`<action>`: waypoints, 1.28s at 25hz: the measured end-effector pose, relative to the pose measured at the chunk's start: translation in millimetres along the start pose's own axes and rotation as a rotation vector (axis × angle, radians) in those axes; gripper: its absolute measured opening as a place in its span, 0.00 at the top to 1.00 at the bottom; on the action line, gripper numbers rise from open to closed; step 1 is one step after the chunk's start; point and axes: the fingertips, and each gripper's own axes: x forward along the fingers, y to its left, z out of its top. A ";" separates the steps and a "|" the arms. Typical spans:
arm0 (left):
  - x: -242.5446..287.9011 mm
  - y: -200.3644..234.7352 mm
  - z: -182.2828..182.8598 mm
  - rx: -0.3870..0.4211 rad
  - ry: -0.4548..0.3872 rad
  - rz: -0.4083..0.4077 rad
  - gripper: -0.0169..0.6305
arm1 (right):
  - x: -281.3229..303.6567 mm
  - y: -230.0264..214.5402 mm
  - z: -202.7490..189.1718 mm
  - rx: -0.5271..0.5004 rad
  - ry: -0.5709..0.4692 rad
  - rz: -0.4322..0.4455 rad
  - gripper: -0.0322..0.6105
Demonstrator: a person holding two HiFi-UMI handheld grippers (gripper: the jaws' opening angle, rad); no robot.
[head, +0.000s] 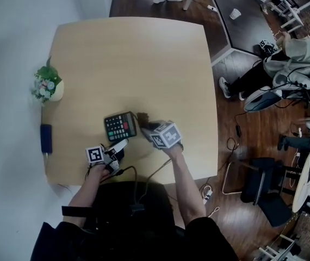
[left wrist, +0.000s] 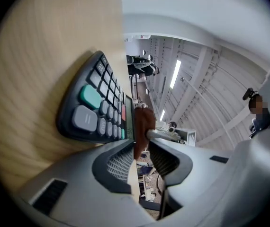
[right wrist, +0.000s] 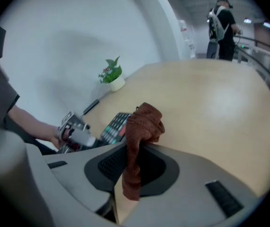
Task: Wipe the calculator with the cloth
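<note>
A dark calculator (head: 120,126) with grey, green and red keys lies on the wooden table (head: 144,64), near its front edge. My left gripper (head: 119,145) is level at the calculator's near edge. In the left gripper view the calculator (left wrist: 94,105) ends right at the fingertips; the jaws stand a little apart and no pad visibly presses on it. My right gripper (head: 144,125) is shut on a brown cloth (right wrist: 144,122), which bunches above the jaws and hangs between them. It hovers at the calculator's right side. The cloth (left wrist: 144,124) also shows beyond the left jaws.
A small potted plant (head: 49,86) and a dark blue oblong object (head: 45,137) sit at the table's left edge. Cables trail off the front edge towards the person. Chairs, desks and seated people (head: 291,64) are to the right, beyond the table.
</note>
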 end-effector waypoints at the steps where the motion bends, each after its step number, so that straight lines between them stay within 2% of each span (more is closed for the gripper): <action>1: 0.0 -0.5 0.2 0.001 -0.006 -0.003 0.81 | 0.7 -12.2 23.9 -0.024 -0.049 -0.042 0.85; 2: -0.1 -0.4 0.3 0.002 -0.012 -0.002 0.81 | 4.7 -21.4 46.2 -0.054 -0.087 -0.068 0.85; 4: 0.0 -0.2 0.3 0.001 -0.025 0.002 0.81 | 22.2 -28.4 75.6 -0.122 -0.106 -0.068 0.84; 7: -1.7 0.9 1.0 -0.015 -0.061 0.003 0.84 | 48.6 -21.3 72.7 -0.198 -0.033 -0.023 0.84; 10: -5.7 4.9 5.4 -0.028 -0.085 0.006 0.86 | 42.3 -8.1 49.6 -0.170 -0.022 -0.021 0.84; 13: -9.0 6.9 8.4 -0.034 -0.093 0.011 0.87 | 28.8 16.5 6.7 -0.141 0.001 -0.021 0.84; 15: -9.9 6.5 9.2 -0.041 -0.107 0.007 0.87 | 24.6 42.4 -34.5 -0.143 0.060 0.014 0.84; 17: -9.5 6.0 10.8 -0.038 -0.121 0.002 0.87 | 20.4 66.4 -70.7 -0.128 0.127 0.084 0.85; 19: -9.3 6.4 11.1 -0.044 -0.133 0.006 0.87 | 12.2 65.1 -79.3 -0.080 0.129 0.098 0.85; 22: -16.9 7.9 11.1 -0.075 -0.169 0.031 0.84 | -4.7 16.6 -23.8 -0.053 0.004 -0.025 0.85; 24: -24.6 8.9 13.0 -0.103 -0.223 0.041 0.84 | -5.6 -18.7 32.1 -0.092 -0.079 -0.112 0.85; 25: -28.2 10.1 15.2 -0.118 -0.257 0.043 0.84 | 1.5 -30.5 56.5 -0.114 -0.097 -0.124 0.85; 28: -33.9 11.4 22.6 -0.159 -0.335 0.037 0.84 | 45.6 -38.4 91.7 -0.164 -0.025 -0.035 0.85; 30: -34.7 9.9 25.6 -0.150 -0.345 0.030 0.84 | 70.4 -32.4 83.6 -0.179 0.071 0.037 0.85; 32: -38.9 11.2 31.4 -0.108 -0.341 0.037 0.84 | 75.0 -29.4 71.2 -0.137 0.102 0.058 0.85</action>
